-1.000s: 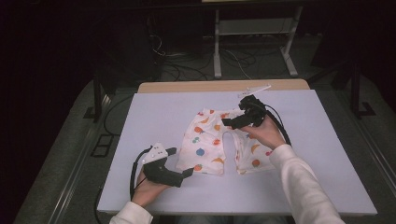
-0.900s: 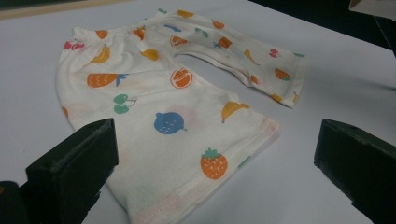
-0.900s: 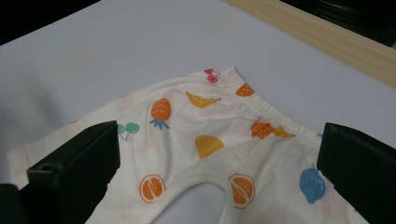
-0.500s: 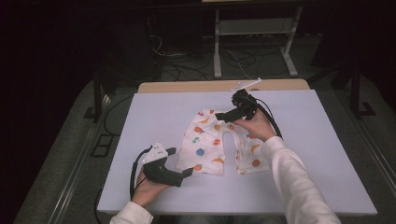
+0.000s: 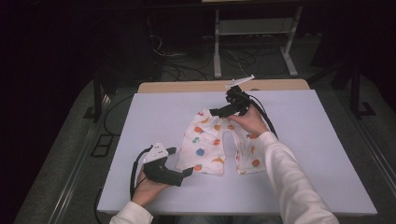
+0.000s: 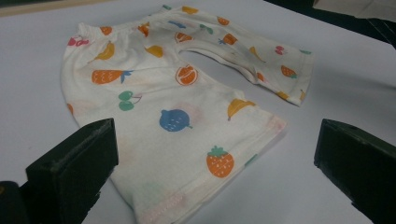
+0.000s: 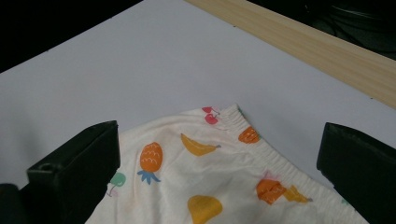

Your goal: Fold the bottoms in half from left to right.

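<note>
Small fruit-print shorts point(image 5: 217, 145) lie flat on the white table point(image 5: 140, 121), about mid-table, waistband toward the far edge, both legs pointing back at the person. The legs are splayed apart, with a gap of bare table between them.

Left hand-held gripper point(image 5: 184, 161) sits low at the near left, just beside the hem of the shorts' left leg. Its jaws are spread wide. In the left gripper view the shorts point(image 6: 177, 107) lie between and beyond the two jaws, and the strawberry-print hem is nearest the camera. No cloth is caught. The jaw tips look to be resting on or just off the table; can't tell which from here.

Right hand-held gripper point(image 5: 215, 112) is at the far side, over the waistband corner, tilted down toward the cloth. Jaws also spread wide. The right gripper view shows the elastic waistband and the pineapple and banana prints on the shorts point(image 7: 210, 172) between the jaws, with nothing pinched. The right hand point(image 5: 250, 120) rests over the upper right part of the shorts, the white sleeve point(image 5: 292, 186) running back to the near edge.

A wooden strip point(image 7: 303, 44) borders the far edge of the table. Cables point(image 5: 135, 168) trail from both grippers.
</note>
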Available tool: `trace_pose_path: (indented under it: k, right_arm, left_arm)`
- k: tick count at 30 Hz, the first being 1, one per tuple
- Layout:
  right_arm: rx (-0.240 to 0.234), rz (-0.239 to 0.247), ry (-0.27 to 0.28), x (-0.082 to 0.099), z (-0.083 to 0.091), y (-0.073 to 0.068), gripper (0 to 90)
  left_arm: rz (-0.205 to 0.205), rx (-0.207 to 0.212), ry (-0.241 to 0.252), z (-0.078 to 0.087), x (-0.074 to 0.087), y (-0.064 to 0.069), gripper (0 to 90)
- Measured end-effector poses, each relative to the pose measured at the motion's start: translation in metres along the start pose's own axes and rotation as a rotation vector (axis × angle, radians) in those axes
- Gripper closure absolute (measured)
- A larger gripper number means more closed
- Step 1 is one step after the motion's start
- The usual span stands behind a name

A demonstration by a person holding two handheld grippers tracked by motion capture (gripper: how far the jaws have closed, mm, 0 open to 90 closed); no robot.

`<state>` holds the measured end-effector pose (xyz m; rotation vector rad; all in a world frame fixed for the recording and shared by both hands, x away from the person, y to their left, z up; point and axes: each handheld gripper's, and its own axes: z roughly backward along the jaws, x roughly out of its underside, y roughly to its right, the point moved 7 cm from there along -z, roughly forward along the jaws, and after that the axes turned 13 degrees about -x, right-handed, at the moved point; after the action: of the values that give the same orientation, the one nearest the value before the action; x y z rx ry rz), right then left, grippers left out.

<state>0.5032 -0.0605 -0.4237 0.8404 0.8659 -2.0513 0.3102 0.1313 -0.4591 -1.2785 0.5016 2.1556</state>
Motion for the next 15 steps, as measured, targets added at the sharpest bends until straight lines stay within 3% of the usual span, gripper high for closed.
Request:
trace_pose_path:
  k: [15]
  right_arm:
    - [-0.020, 0.017, -0.032, -0.013, -0.040, -0.001, 0.0]
  left_arm:
    - [0.003, 0.006, 0.000, -0.001, -0.001, 0.001, 0.0]
